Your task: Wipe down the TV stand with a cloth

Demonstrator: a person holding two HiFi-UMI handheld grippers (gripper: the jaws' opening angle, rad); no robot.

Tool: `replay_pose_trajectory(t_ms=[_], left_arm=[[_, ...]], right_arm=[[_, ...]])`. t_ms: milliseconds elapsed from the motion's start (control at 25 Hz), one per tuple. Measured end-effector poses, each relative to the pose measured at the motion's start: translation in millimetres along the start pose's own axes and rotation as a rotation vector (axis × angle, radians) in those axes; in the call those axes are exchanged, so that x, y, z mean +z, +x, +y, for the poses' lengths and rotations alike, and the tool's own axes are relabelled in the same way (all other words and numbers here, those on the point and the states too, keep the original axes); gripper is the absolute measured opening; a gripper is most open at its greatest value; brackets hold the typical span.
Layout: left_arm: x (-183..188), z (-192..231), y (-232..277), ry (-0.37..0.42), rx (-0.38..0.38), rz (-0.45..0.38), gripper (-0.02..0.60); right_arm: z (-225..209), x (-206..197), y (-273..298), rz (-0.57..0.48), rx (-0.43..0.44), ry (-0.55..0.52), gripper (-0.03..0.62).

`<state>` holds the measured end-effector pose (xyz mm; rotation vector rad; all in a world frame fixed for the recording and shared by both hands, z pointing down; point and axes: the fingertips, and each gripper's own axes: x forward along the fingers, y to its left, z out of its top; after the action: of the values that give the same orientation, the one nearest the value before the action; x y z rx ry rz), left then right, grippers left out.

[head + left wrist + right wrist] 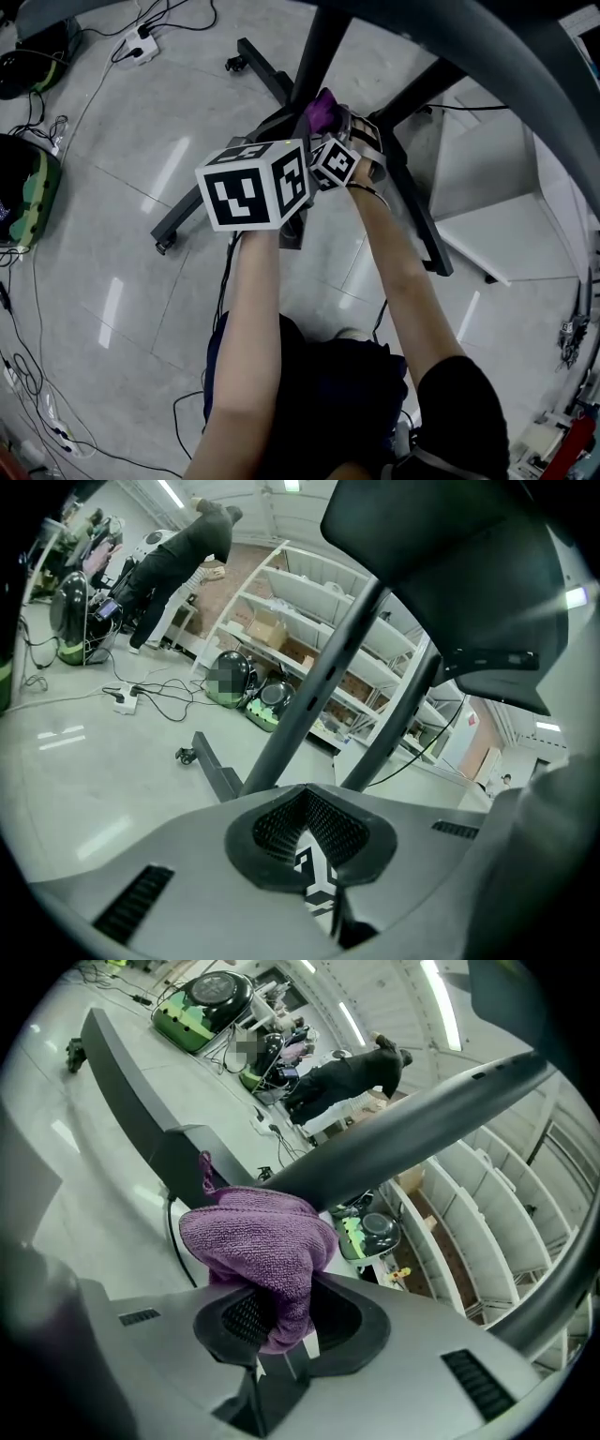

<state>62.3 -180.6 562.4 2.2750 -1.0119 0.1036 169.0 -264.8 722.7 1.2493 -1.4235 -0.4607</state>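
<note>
The black TV stand rises from the floor in front of me, its posts running up to the dark screen. My right gripper is shut on a bunched purple cloth, which lies against a slanted post just above the base leg. In the head view the cloth shows beyond both marker cubes. My left gripper is shut with nothing in it, held close beside the right one and facing the two posts. Its cube hides its jaws from above.
Cables and a power strip lie on the grey floor at the left, near a green-black bag. A white panel lies right of the stand. White shelving and a person bending over are farther off.
</note>
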Motion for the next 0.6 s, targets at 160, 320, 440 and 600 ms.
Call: replay_pose_trajectory(t_ms=[160,320,440,600], left_arm=[[-3.3,-4.7,3.6,-0.006,-0.007,0.007,0.006],[-1.5,-3.0,3.0,-0.011,0.007,0.000,0.006],[-1.8,-4.4,2.1,-0.006,0.004,0.001,0.006],[-1.6,-9.5,0.3,0.001,-0.004,0.000,0.006]], right_arm=[[-2.6,-20.5,2.0,0.025,-0.025,-0.067,0.098],[-12.4,-48.6,3.0,0.078,-0.045,-0.088,0.098],[-19.8,-64.4,-2.7,0.101,-0.058,-0.087,0.098],[-17.6,-65.3,-3.4,0.112,-0.054,-0.125,0.098]])
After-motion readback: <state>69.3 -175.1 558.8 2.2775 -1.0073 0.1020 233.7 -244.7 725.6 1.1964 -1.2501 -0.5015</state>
